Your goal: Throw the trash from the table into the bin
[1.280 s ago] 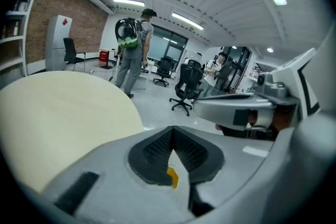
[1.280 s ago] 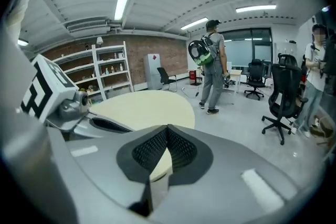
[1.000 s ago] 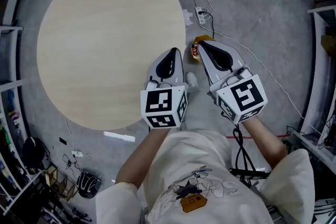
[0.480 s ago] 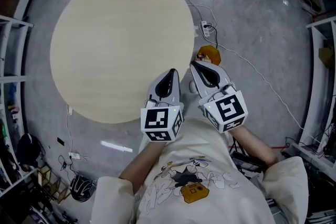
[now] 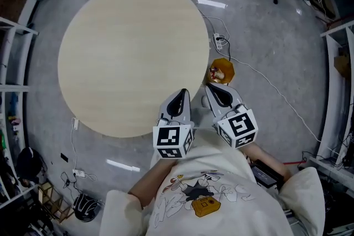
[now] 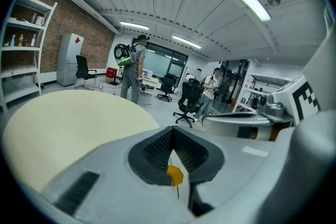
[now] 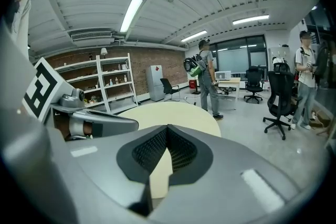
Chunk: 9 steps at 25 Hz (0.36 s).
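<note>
- Both tools have drawn back toward the person's chest over the last second. The bin (image 5: 223,71), then half covered by the right tool (image 5: 211,87), now stands clear on the floor just beyond that tool's tip.
- More of the round tabletop (image 5: 133,52) has come into the head view. The left tool (image 5: 183,92) overlaps its near edge and hides a short piece of the rim.
- Inside the bin lies the trash (image 5: 214,72), seen as red and pale scraps. It is too small to tell what it is.
- In the left gripper view, the left tool's (image 6: 171,132) ridged black pads are pressed together at the tip with nothing pinched. A small orange-yellow patch of the bin (image 6: 176,176) shows through the gap behind the tip.
- The right tool (image 7: 167,130) is likewise pressed together and empty.
- The tabletop is pale wood grain, the floor is glossy grey, and the bin is yellow-orange with faceted sides.
- A white cable (image 5: 276,94) trails across the floor past the bin.
</note>
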{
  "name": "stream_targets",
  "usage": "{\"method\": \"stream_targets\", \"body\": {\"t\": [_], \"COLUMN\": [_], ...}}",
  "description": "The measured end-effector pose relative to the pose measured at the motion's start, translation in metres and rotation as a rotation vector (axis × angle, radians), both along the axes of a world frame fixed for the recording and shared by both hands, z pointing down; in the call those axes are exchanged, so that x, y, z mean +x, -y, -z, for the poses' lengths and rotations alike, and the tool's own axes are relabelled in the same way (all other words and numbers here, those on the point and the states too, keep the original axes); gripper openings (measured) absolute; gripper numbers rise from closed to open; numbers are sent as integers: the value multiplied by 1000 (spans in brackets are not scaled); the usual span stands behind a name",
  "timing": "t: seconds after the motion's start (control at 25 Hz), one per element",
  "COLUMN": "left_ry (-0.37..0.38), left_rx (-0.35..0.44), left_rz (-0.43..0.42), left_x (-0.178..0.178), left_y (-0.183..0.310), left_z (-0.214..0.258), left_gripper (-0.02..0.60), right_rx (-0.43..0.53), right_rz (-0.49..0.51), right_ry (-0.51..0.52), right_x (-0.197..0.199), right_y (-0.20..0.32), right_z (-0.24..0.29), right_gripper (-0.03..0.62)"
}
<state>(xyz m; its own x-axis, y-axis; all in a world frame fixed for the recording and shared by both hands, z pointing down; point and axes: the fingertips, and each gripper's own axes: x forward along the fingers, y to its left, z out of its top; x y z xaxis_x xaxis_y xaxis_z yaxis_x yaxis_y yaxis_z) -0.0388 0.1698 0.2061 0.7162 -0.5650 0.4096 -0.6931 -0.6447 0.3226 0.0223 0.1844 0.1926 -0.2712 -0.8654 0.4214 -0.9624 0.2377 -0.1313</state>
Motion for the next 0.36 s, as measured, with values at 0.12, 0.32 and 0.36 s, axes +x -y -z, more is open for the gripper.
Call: {"method": "stream_targets", "body": {"t": [0.12, 0.32, 0.36], "left_ry": [13, 6, 4], "left_rx": [-7, 7, 6], "left_rz": [-6, -5, -4], "left_x": [-4, -7, -8], "left_y": [-1, -5, -6], "left_z": [-6, 0, 1], "left_gripper": [5, 5, 5], "right_rx": [-2, -5, -7], "right_rz": [-8, -15, -15], "right_ry": [3, 5, 5], "right_x": [0, 0, -1], "right_y": [-2, -8, -9], "right_z": [0, -1, -1], "right_gripper": [5, 5, 5]}}
